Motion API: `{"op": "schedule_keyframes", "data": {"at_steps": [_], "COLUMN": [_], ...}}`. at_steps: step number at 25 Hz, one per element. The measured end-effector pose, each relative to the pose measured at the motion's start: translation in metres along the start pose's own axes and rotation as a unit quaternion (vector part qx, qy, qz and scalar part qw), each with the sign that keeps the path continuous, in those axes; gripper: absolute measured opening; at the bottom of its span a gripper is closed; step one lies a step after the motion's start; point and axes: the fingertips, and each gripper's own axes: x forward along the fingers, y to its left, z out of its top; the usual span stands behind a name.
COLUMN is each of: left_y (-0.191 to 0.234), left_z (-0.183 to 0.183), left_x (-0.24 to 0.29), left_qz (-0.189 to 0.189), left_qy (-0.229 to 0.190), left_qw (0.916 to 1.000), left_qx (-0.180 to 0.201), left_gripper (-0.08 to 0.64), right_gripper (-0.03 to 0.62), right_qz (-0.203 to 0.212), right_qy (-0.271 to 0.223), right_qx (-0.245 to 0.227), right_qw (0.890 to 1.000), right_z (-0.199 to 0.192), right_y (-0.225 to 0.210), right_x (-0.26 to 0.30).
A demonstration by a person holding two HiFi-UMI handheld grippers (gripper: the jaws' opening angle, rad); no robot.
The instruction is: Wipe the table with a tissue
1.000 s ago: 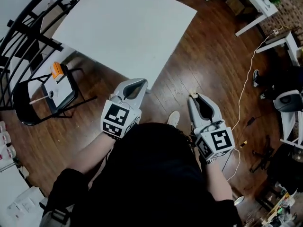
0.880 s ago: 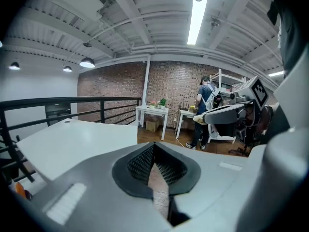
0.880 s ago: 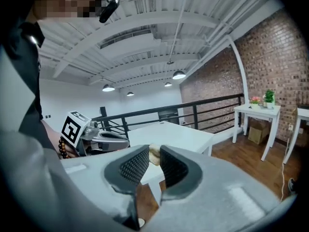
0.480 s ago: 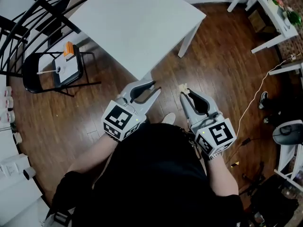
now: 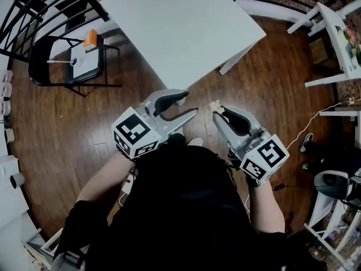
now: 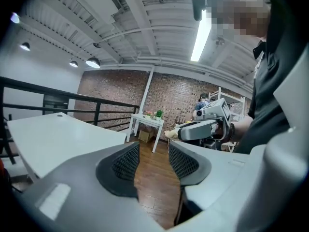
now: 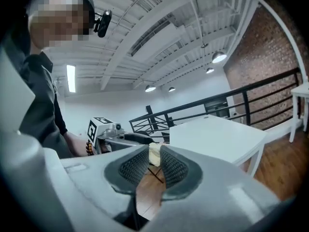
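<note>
Dark wood floor fills most of the head view. The white table stands on it with a bare top.

Person in a black top stands just off the table's near corner, both arms forward.

Black railing runs beyond the table's left edge. A black folding chair sits on that same side, with a small orange item on its seat; any print on it is too small to read.

Left gripper is over the floor, short of the table's near corner. Its jaws are opening and nothing is between them.

Right gripper is beside it, also short of that corner, with its jaws clamped on the tissue.

Cubes: left marker cube and right marker cube show black-and-white square patterns.

Tissue is a small pale wad pinched at the right jaw tips. It is in the air off the table's near corner, clear of the top.
</note>
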Motion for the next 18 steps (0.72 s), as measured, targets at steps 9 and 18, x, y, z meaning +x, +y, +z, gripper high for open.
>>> {"op": "schedule_keyframes", "data": {"at_steps": [9, 18], "left_y": [0.016, 0.049], "left_z": [0.008, 0.008], "left_x": [-0.004, -0.017], "left_qz": [-0.054, -0.055], "left_qy": [0.017, 0.025], "left_qw": [0.9925, 0.9878], "left_qx": [0.108, 0.144], "left_gripper": [0.225, 0.206], "right_gripper": [0.058, 0.058], "right_qz": [0.085, 0.126], "right_qy": [0.046, 0.067], "right_qx": [0.047, 0.098], "right_qw": [0.994, 0.985], "right_z": [0.012, 0.017], "right_y": [-0.003, -0.001], "right_x": [0.056, 0.102]}}
